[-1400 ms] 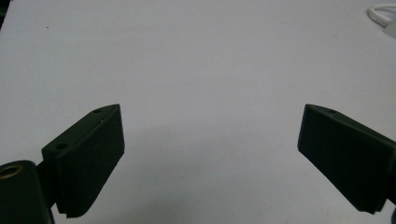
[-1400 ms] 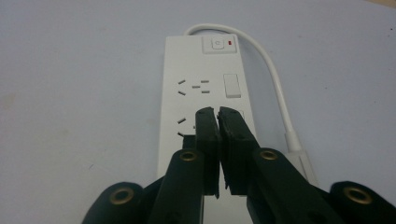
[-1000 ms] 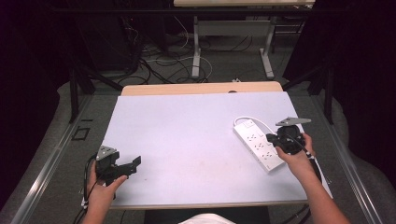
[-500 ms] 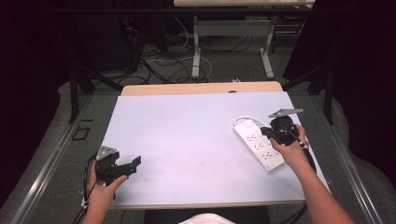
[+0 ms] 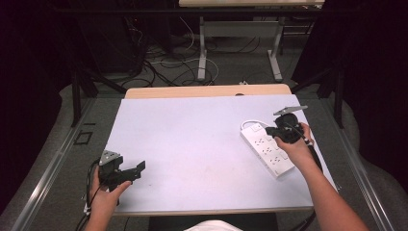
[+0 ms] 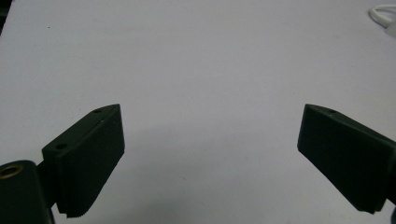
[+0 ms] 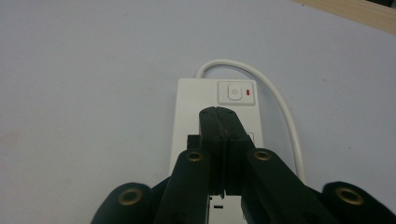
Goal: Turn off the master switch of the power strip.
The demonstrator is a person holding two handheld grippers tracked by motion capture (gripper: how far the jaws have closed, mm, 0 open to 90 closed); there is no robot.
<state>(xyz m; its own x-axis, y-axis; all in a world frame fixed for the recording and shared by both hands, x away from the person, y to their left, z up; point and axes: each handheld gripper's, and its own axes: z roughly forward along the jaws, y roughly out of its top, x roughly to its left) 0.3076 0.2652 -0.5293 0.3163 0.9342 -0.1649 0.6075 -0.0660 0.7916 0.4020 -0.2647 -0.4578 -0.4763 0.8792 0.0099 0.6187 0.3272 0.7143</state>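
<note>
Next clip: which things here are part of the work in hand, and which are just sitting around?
In the job:
- white power strip, with its switch and white cord
- right gripper, jaws shut, over the strip and pointing toward the switch

Just about:
- left gripper, jaws open, held idle near the table's front left corner
- cables on the floor beyond the table

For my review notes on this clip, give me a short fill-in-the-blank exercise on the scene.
1. The right tool has its jaws ____.
2. The left tool has its jaws ____, nothing between them.
3. The power strip is coloured ____.
4. Its switch carries a small ____ mark.
Missing words: shut; open; white; red
</note>
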